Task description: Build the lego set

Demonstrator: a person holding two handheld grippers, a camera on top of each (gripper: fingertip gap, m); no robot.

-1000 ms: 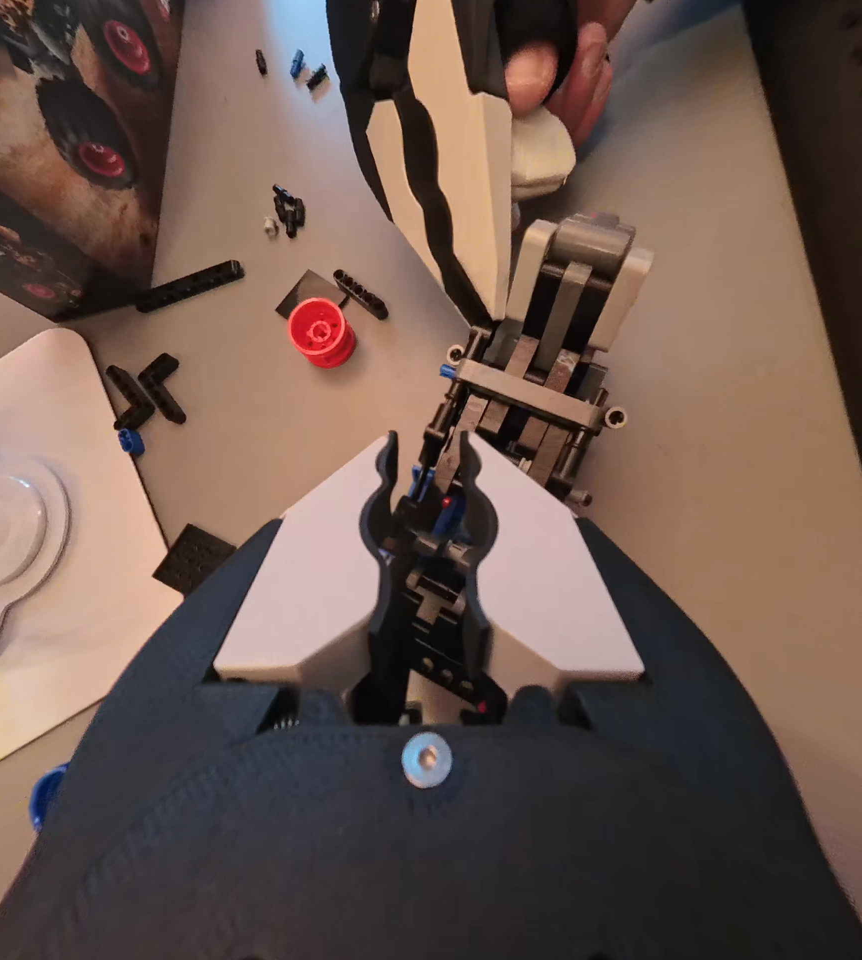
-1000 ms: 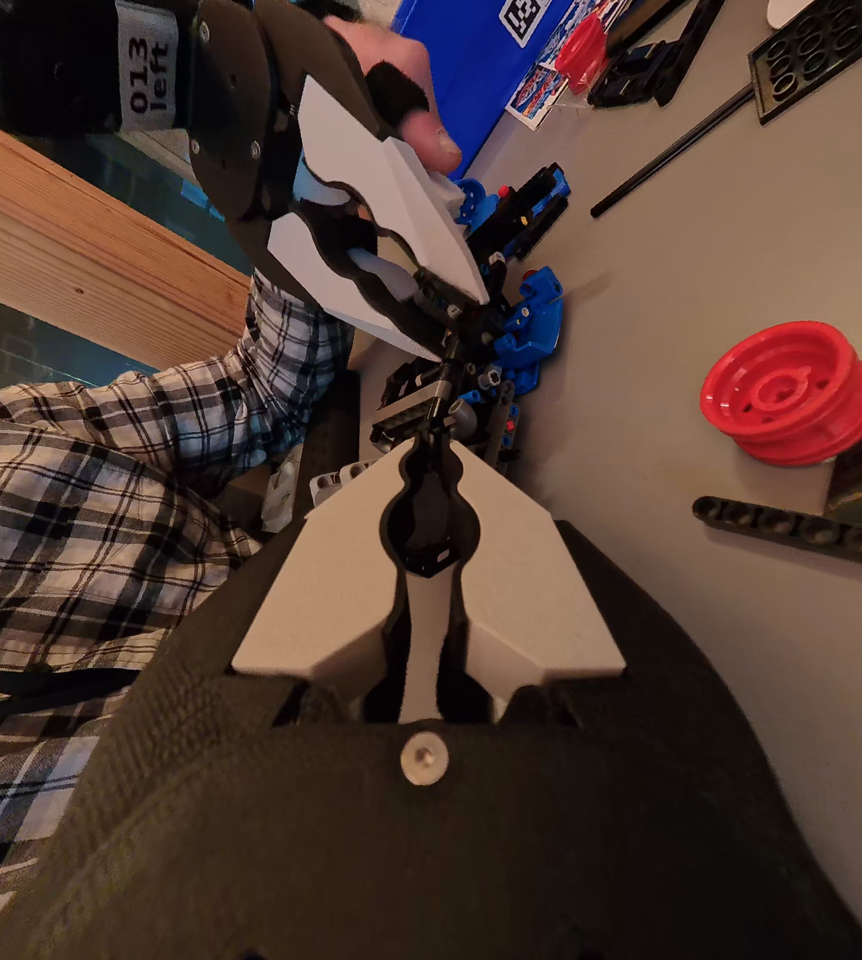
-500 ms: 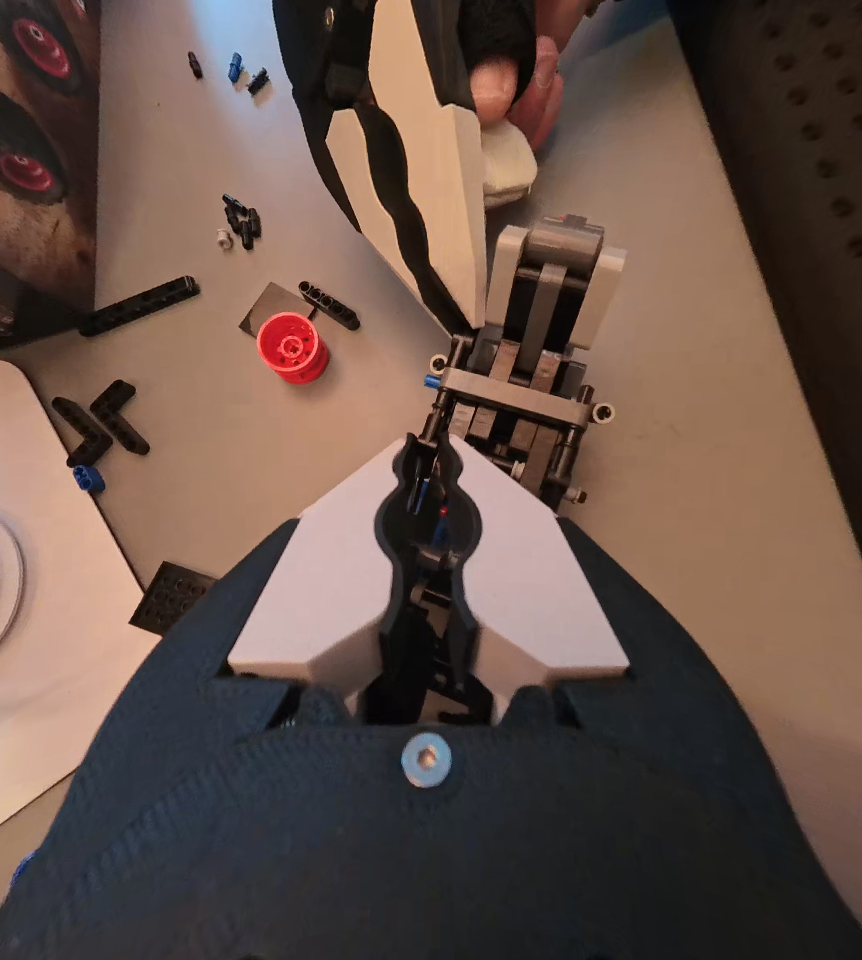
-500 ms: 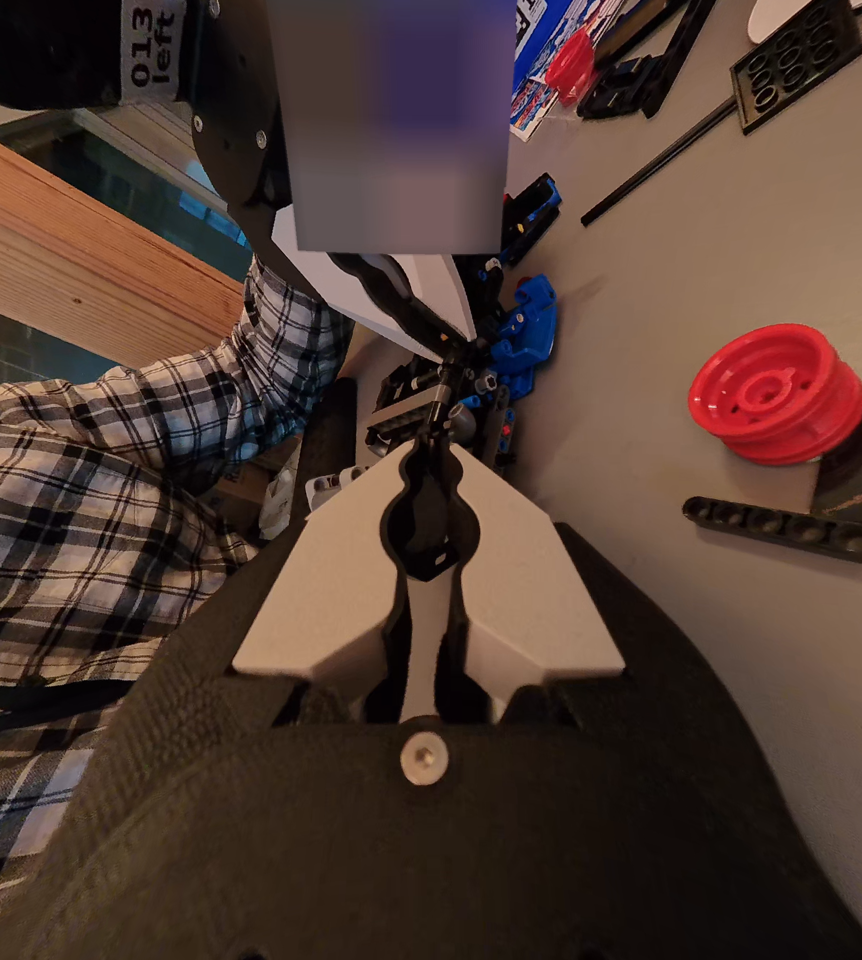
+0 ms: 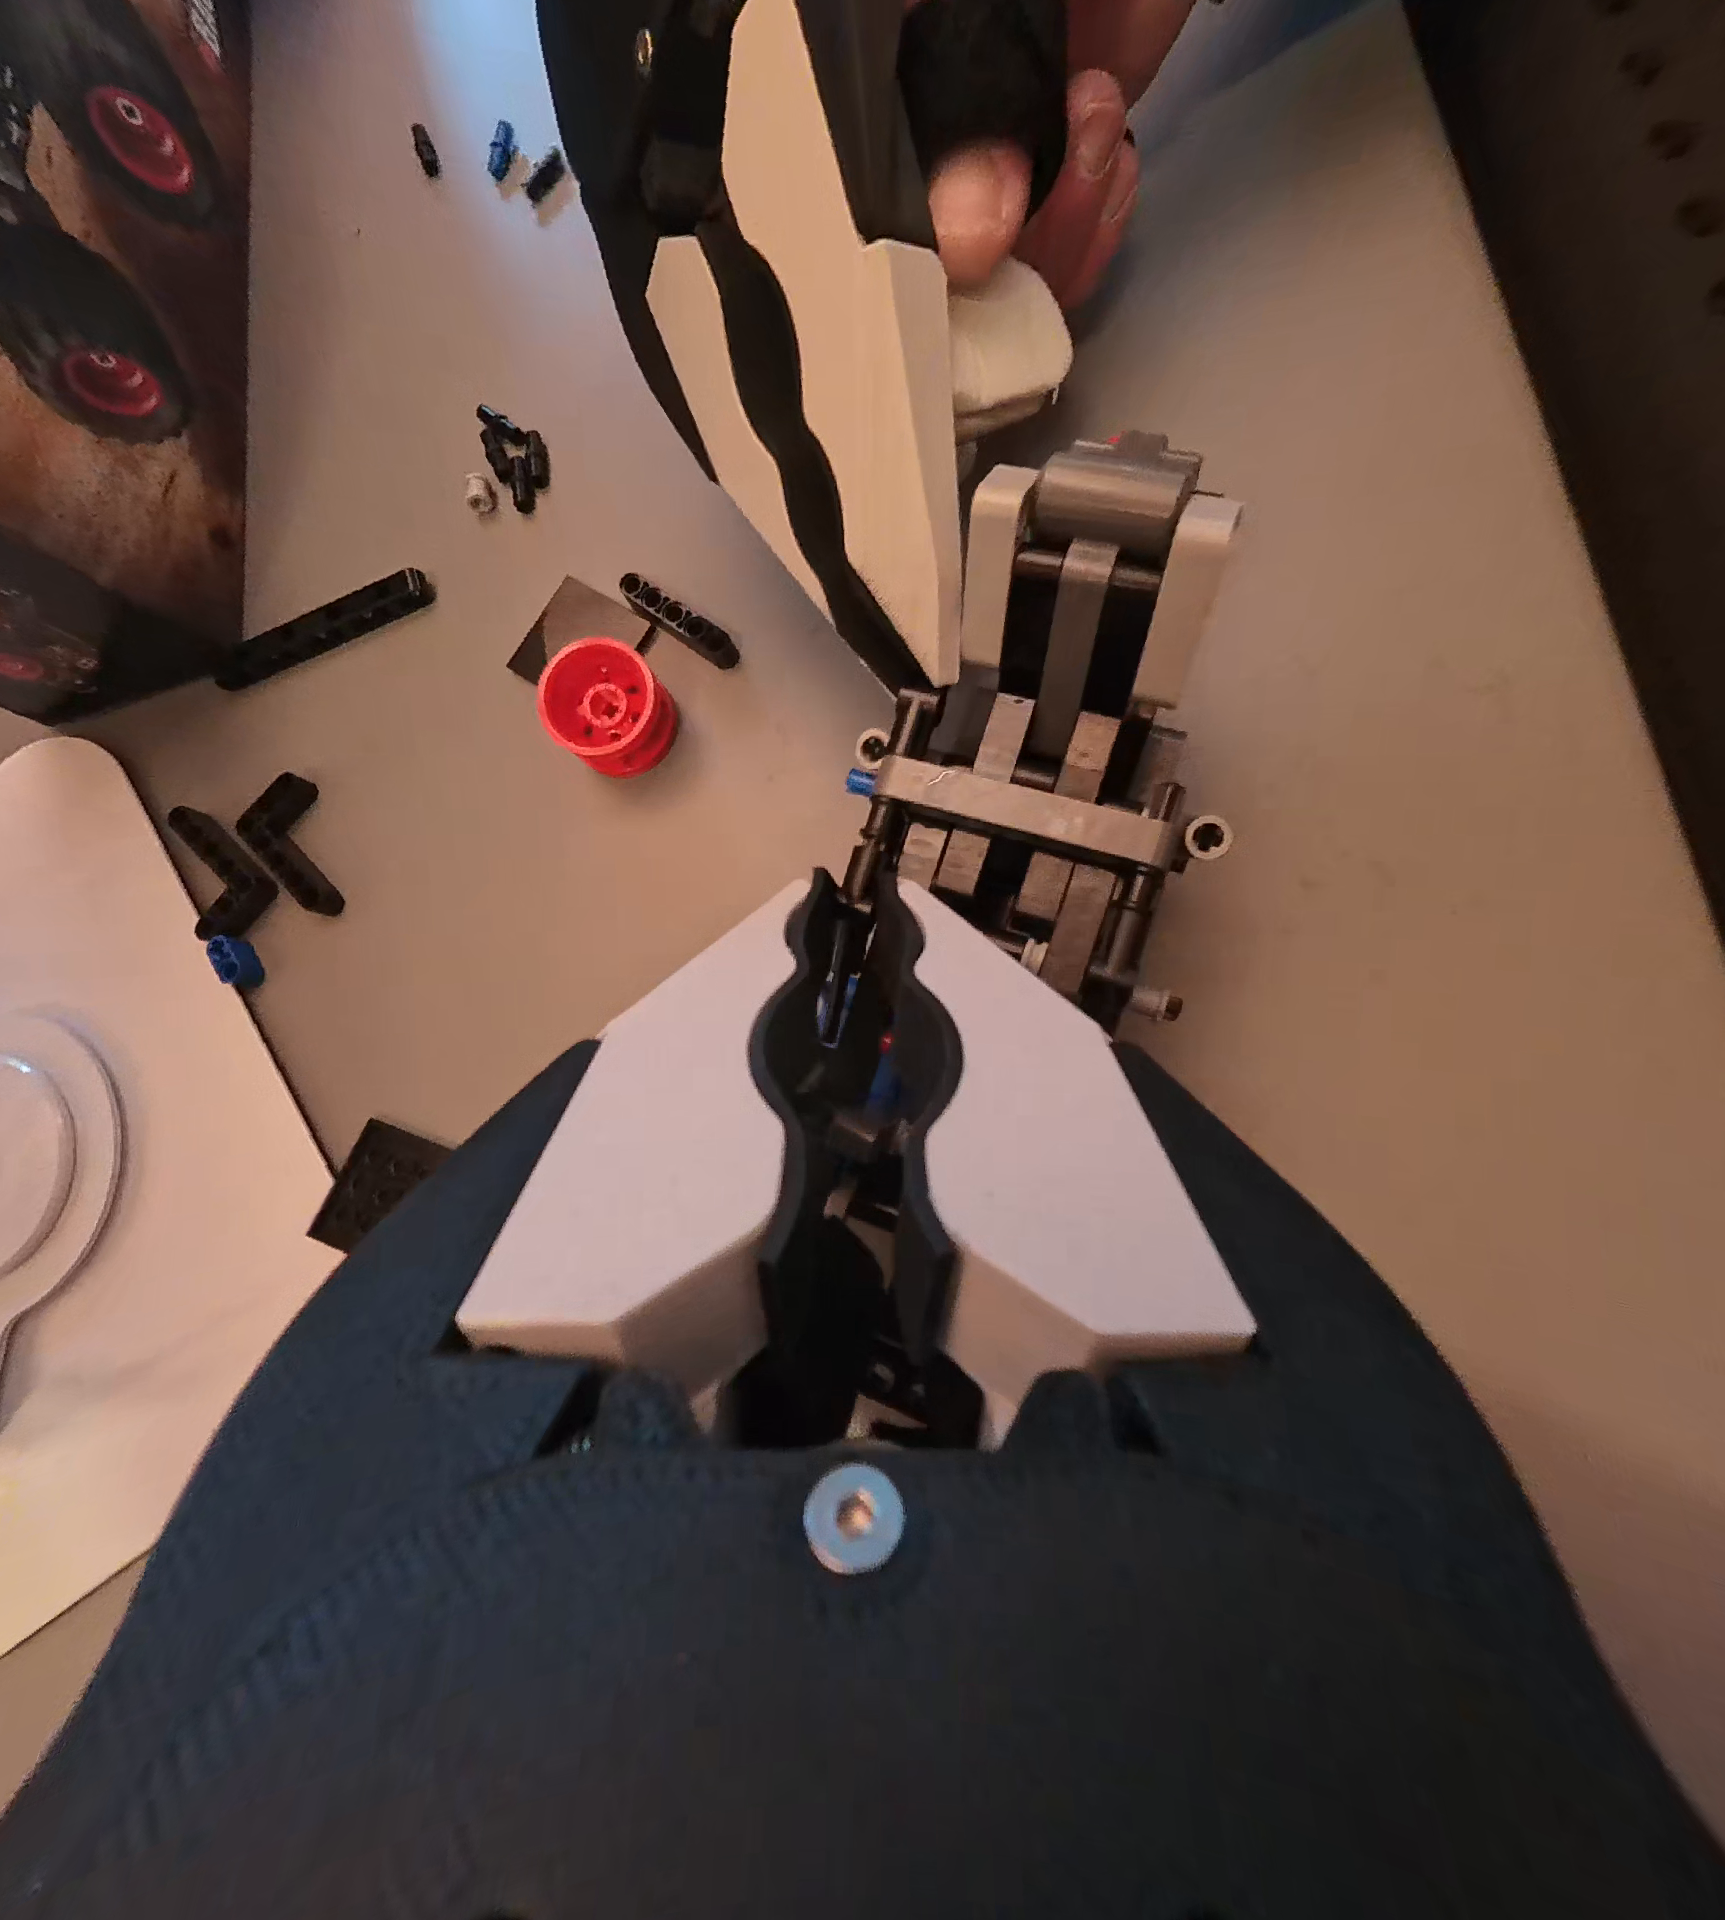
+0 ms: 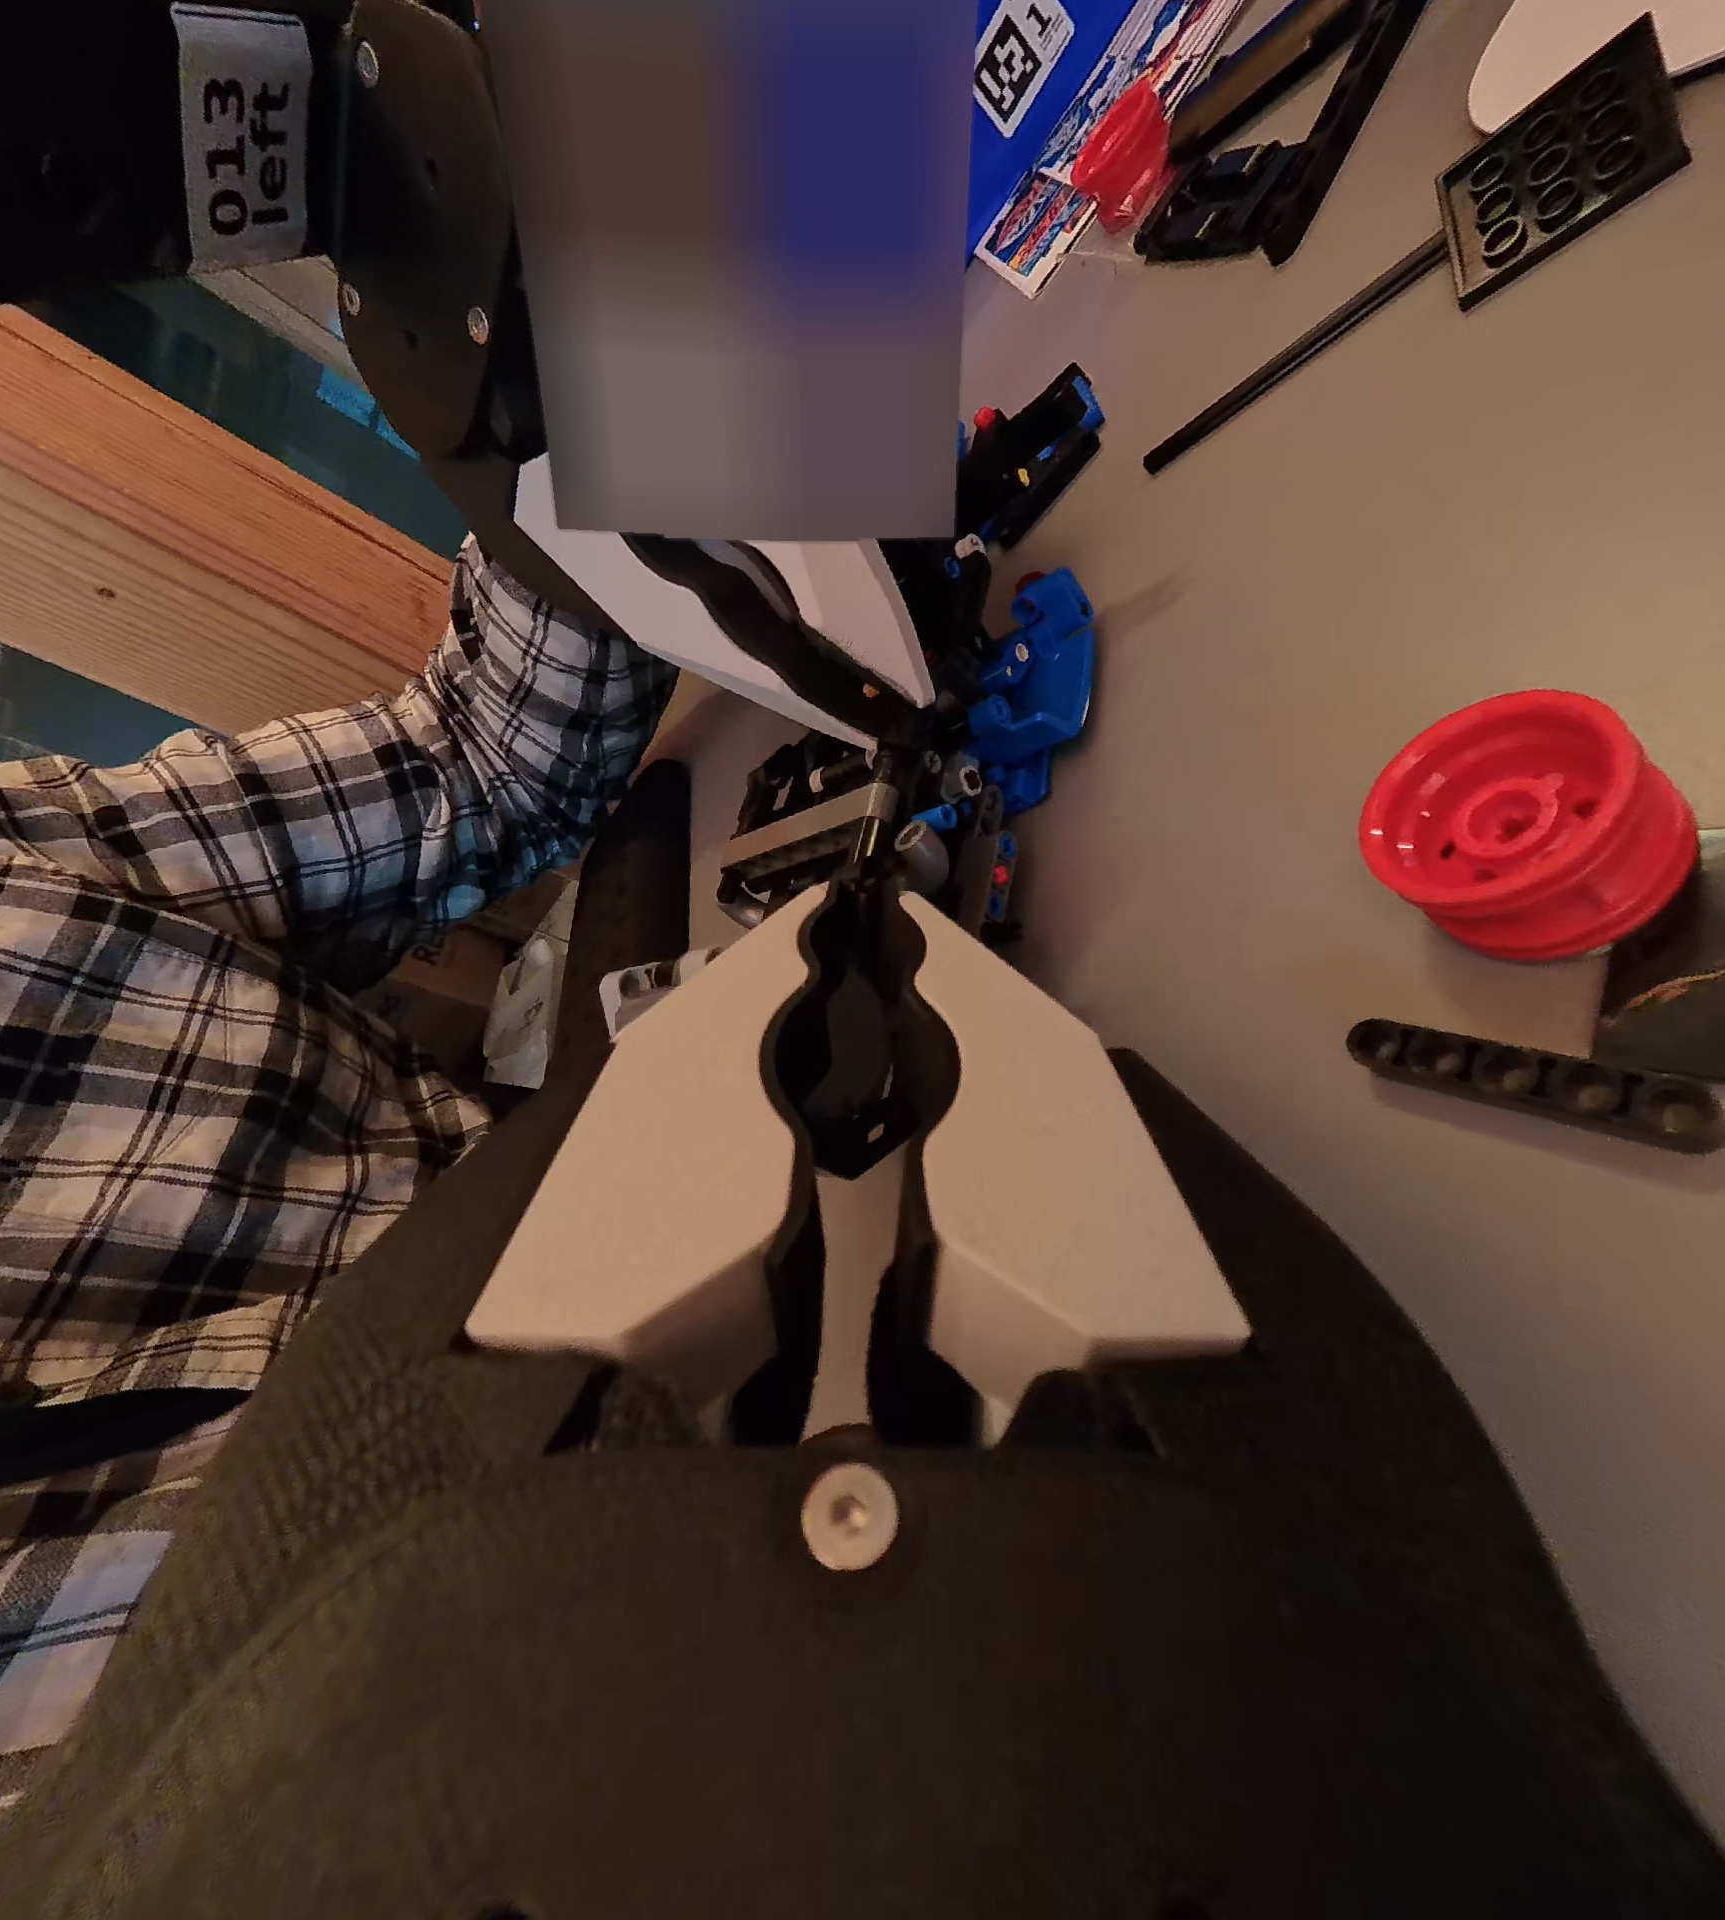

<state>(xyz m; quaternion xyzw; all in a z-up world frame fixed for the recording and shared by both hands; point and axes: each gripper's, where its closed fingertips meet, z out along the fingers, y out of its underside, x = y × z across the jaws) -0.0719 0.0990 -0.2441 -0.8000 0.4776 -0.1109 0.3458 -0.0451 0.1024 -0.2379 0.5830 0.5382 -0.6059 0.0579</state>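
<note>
The partly built lego model [image 5: 1045,790], a frame of grey and black beams with blue parts at its near end, is held over the grey table [image 5: 1409,1039] between the two grippers. Its near end is pinched by the left gripper [image 5: 863,914], whose fingers are closed on black and blue parts of the frame. A thin black piece at the model's far left corner is met by the tip of the right gripper [image 5: 925,675], which comes down from above; its fingers are pressed nearly together on that black piece. In the right wrist view the same black piece [image 6: 873,831] is seen running from between the right gripper's fingertips [image 6: 863,914] up to the left gripper's tip [image 6: 905,707].

A red wheel hub [image 5: 609,709] is seen lying on the table to the left of the model, with a short black beam [image 5: 679,620] just beyond it and a longer black beam [image 5: 328,629] farther left. Two black angled beams [image 5: 255,857] and a small blue connector [image 5: 237,958] lie near a white sheet [image 5: 162,1195]. The set's box [image 5: 58,343] stands at the upper left. A plaid sleeve [image 6: 162,987] is visible in the right wrist view.
</note>
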